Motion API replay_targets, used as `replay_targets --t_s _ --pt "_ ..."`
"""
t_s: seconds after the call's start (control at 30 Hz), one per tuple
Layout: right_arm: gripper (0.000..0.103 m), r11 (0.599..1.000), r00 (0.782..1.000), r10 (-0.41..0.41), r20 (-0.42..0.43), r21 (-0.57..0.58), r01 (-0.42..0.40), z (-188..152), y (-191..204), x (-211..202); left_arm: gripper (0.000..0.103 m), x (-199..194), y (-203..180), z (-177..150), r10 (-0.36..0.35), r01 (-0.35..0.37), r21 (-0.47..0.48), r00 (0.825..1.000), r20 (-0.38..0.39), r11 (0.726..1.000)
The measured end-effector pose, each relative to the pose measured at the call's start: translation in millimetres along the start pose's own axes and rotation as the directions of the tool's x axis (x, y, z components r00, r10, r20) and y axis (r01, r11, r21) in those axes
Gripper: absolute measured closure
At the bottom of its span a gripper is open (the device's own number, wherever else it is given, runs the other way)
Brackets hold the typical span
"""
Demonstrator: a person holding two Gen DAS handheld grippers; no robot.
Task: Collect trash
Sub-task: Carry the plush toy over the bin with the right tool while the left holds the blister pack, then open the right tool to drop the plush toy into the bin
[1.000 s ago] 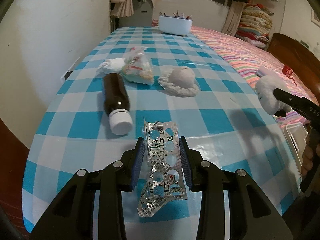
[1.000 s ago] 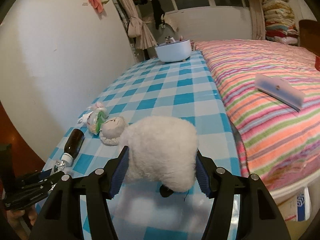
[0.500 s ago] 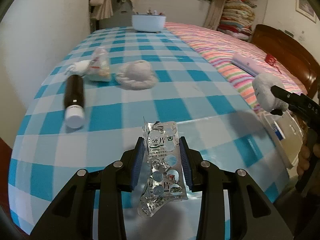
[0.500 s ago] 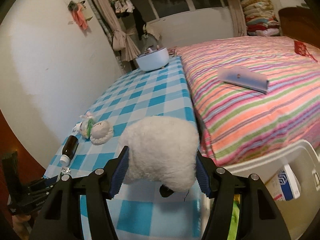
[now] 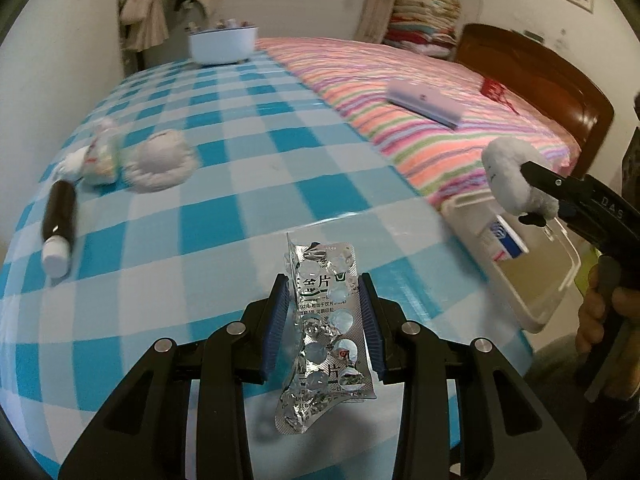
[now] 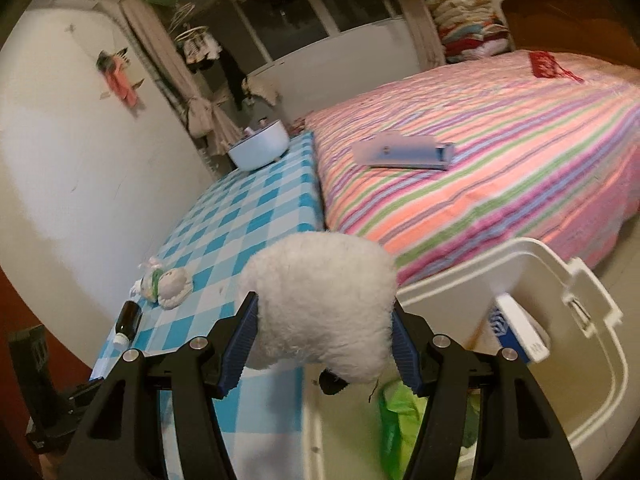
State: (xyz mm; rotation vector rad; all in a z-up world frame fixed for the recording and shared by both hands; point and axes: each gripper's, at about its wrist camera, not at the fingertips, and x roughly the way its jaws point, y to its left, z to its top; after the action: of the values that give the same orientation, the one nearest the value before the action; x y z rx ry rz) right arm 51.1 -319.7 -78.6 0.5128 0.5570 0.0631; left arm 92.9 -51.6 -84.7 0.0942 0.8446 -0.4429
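Carrying trash toward the bin point(image 6: 592, 312).
Left claw point(image 5: 324, 312) clamped on light, crinkly blister pack point(image 5: 326, 332) edgewise; right claw point(image 6: 324, 340) squeezing soft plush toy point(image 6: 320, 300) mid-body.

Legible text: the foil blister pack point(image 5: 326, 320) bears large Chinese characters "金片" in green — the finer lines beneath are too small to read. The right gripper point(image 5: 532, 176) carries the white letters "D A S" on its black body. Print on the blue-and-white box point(image 6: 520, 332) is illegible.
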Motion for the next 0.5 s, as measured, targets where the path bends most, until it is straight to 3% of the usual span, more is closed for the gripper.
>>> replay_targets --t_s 0.5 --pt "0.043 0.988 0.985 -0.151 0.08 0.0 0.152 -7.5 -33.5 -38.8 0.068 10.9 -76.1 5.8 -0.061 0.066 0.143 0.997 -0.037 0.988"
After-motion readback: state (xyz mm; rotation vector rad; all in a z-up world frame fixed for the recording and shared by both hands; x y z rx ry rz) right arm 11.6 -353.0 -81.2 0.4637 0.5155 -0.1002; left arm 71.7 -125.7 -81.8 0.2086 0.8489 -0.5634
